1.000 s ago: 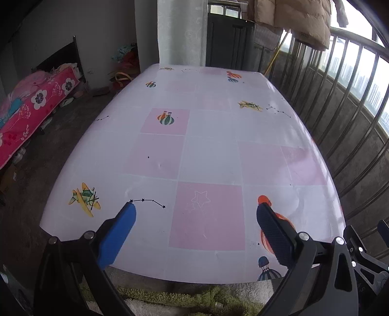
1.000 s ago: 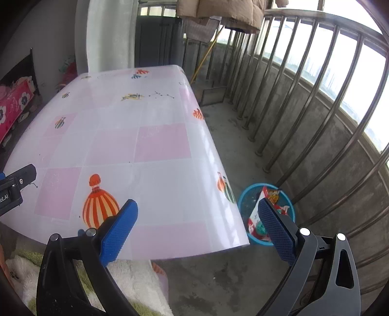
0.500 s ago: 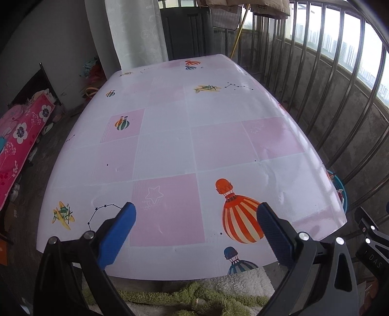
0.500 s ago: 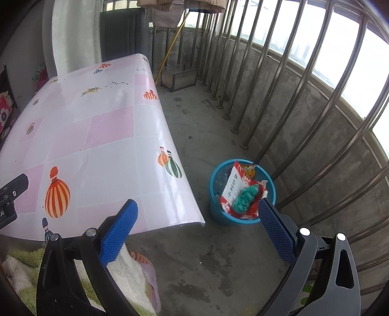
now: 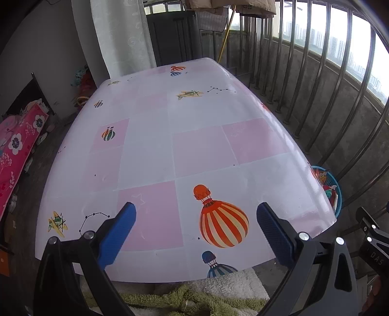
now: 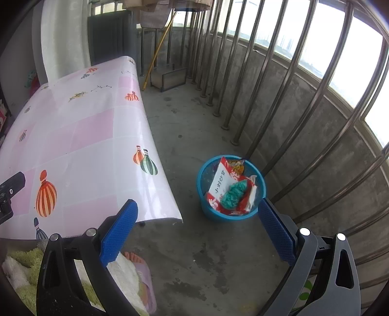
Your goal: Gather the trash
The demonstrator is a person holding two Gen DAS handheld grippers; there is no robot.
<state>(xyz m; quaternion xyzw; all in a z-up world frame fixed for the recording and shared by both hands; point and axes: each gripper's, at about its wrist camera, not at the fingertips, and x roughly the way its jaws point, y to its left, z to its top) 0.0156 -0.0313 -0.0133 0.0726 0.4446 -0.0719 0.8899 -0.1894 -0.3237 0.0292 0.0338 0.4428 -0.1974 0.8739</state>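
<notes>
Table cover looked glossy plastic; bin blue plastic; wrappers shiny, crinkled; railing polished metal; floor rough, stained concrete.

Worktop surface bare, open to approach. Blue trash basket on concrete floor between worktop edge and railing bars; top unobstructed.

1. A home balcony: steel railing bars on a low concrete wall run along the right, with city towers beyond.
2. Laundry hangs at the far end above a broom handle.
3. A counter wears a balloon-print cloth; floral bedding lies at left.
</notes>
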